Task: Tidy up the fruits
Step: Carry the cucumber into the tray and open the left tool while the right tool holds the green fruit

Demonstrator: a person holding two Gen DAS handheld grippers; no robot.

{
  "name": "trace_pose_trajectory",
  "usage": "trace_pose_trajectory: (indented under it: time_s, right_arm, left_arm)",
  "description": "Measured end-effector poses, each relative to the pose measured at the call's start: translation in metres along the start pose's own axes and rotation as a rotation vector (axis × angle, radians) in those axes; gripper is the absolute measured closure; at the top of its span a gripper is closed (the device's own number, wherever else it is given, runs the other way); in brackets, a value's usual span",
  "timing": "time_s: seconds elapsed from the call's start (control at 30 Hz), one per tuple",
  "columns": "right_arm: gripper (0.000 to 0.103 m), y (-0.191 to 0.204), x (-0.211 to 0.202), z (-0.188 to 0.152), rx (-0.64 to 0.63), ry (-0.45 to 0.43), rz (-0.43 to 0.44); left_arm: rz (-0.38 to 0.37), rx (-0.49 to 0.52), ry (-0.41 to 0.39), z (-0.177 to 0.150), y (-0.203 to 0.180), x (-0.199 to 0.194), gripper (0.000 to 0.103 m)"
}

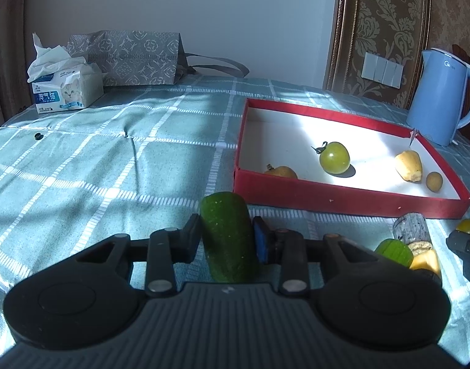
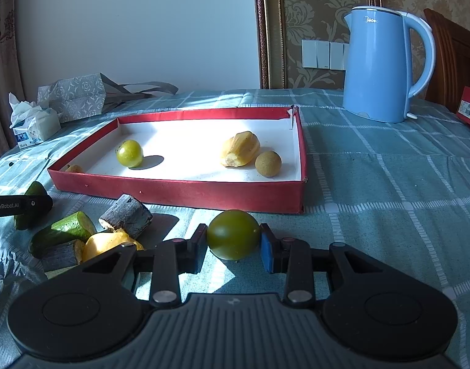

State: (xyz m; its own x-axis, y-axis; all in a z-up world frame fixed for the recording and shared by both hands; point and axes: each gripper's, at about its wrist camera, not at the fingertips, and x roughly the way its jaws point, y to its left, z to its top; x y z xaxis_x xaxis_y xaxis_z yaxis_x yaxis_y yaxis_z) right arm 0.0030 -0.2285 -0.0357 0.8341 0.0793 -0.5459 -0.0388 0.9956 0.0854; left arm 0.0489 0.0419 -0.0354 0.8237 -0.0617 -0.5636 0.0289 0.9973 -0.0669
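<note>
My left gripper (image 1: 227,241) is shut on a dark green cucumber piece (image 1: 227,236) that stands between its pads, in front of the red tray (image 1: 342,198). My right gripper (image 2: 233,240) is shut on a round green tomato (image 2: 233,234) just before the tray's near wall (image 2: 179,193). Inside the tray lie a green tomato (image 2: 129,153), a yellow peeled fruit (image 2: 240,149), a small brown round fruit (image 2: 267,163) and a yellowish fruit (image 1: 281,172) in the near left corner. In the right wrist view the left gripper (image 2: 34,204) shows at the left edge, on the cucumber piece (image 2: 31,196).
A loose pile lies left of the right gripper: a cucumber piece (image 2: 62,230), bark-covered chunks (image 2: 127,213) and a yellow piece (image 2: 108,243). A blue kettle (image 2: 379,67) stands behind the tray at the right. A tissue pack (image 1: 65,89) and a grey patterned bag (image 1: 127,58) sit at the far left.
</note>
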Motion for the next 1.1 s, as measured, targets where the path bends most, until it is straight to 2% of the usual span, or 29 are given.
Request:
trace_pose_trajectory:
  time_s: [0.67, 0.83, 0.97, 1.1]
  right_arm:
    - [0.069, 0.001, 0.001, -0.001, -0.003, 0.002, 0.007]
    - [0.069, 0.001, 0.002, -0.002, -0.001, 0.008, 0.01]
    - [0.069, 0.001, 0.003, -0.001, -0.003, 0.016, 0.014]
    - [0.069, 0.001, 0.004, -0.001, -0.006, 0.019, 0.016]
  left_arm:
    - [0.012, 0.008, -0.008, 0.0, 0.0, 0.0, 0.071]
    - [0.004, 0.016, -0.057, 0.005, 0.002, -0.012, 0.071]
    - [-0.025, 0.036, -0.087, 0.018, -0.003, -0.018, 0.072]
    - [-0.054, 0.048, -0.11, 0.044, -0.016, -0.007, 0.073]
